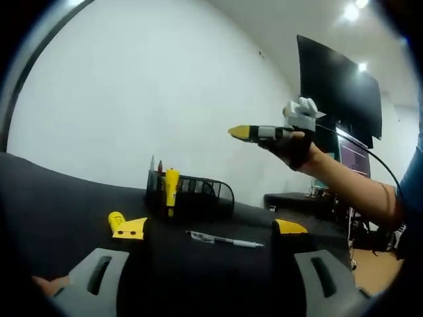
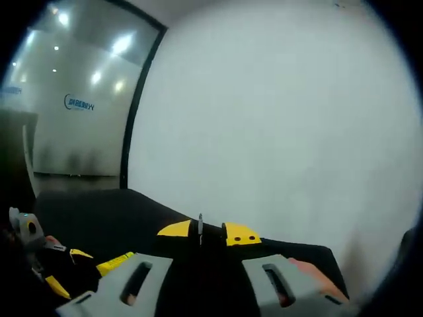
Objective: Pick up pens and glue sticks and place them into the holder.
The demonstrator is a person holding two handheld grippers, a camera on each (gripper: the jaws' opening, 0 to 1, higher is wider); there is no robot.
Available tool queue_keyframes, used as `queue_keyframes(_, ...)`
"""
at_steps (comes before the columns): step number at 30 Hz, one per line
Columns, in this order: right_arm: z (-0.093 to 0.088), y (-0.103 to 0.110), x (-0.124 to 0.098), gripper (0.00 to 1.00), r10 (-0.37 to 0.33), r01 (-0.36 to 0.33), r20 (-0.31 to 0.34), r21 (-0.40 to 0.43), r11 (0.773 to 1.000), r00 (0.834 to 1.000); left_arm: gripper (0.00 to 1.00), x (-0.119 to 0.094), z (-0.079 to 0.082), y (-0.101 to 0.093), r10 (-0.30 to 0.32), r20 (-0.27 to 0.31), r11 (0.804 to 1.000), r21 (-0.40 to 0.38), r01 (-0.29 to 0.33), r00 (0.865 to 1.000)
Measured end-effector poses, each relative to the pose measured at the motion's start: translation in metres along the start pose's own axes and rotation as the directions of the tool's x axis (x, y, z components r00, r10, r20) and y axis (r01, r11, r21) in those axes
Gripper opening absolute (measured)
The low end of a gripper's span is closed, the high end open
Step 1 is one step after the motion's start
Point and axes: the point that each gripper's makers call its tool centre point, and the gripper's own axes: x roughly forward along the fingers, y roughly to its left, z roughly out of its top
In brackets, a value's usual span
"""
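A black mesh holder [image 1: 198, 195] stands on the black table [image 1: 53, 198], with a yellow glue stick [image 1: 172, 186] and some pens upright in its left end. A clear pen [image 1: 225, 240] lies flat in front of it, between the wide-apart jaws of my left gripper [image 1: 209, 228], which is open. Another yellow glue stick [image 1: 116, 218] lies by the left fingertip. A gloved hand holds my right gripper [image 1: 243, 133] high above the table, to the right of the holder. In its own view the right gripper [image 2: 201, 232] is shut on a thin pen [image 2: 200, 226] that points up.
A plain white wall rises behind the table. A dark monitor [image 1: 337, 86] and a desk stand at the far right. The person's forearm [image 1: 357, 188] reaches in from the right. The left gripper [image 2: 46, 264] shows low in the right gripper view.
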Motion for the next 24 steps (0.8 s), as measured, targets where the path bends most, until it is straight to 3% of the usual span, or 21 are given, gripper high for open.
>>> queue_keyframes(11, -0.044, 0.023, -0.039, 0.15, 0.023, -0.02, -0.058, 0.044, 0.999, 0.998, 0.75, 0.0, 0.002, -0.004, -0.014, 0.017, 1.0, 0.013, 0.013, 1.0)
queue_keyframes(21, -0.109, 0.054, -0.06, 0.15, 0.067, -0.056, -0.163, 0.074, 0.996, 0.984, 0.75, 0.001, -0.003, -0.003, -0.001, -0.006, 0.999, 0.041, 0.001, 1.0)
queue_keyframes(24, -0.12, 0.06, -0.062, 0.15, 0.08, -0.065, -0.18, 0.088, 0.994, 0.98, 0.75, 0.001, -0.004, -0.004, 0.003, -0.007, 0.998, 0.059, -0.003, 1.0)
